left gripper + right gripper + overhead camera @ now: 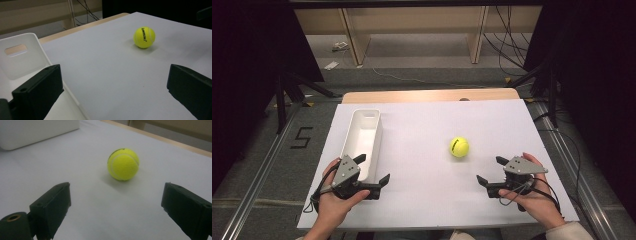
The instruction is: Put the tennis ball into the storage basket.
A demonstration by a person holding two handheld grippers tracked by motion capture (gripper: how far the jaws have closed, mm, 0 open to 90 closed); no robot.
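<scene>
A yellow tennis ball (459, 147) sits on a big white board (422, 200) that covers the table. The ball is a bit right of the middle, and nothing touches it. It has small black letters on it.

A long white bin (362, 137) lies on the left side of the board, with its long side running from near to far. It has a handle hole in its far end wall.

The left gripper (373, 170) is at the near left, held in the person's left hand (334, 202). Its jaws are spread wide. One jaw is over the near end of the bin, and the other is over the board.

The right gripper (492, 171) is at the near right, held in the right hand (534, 200). Its jaws are spread wide too, and they point at the ball, which is near but apart from them.
</scene>
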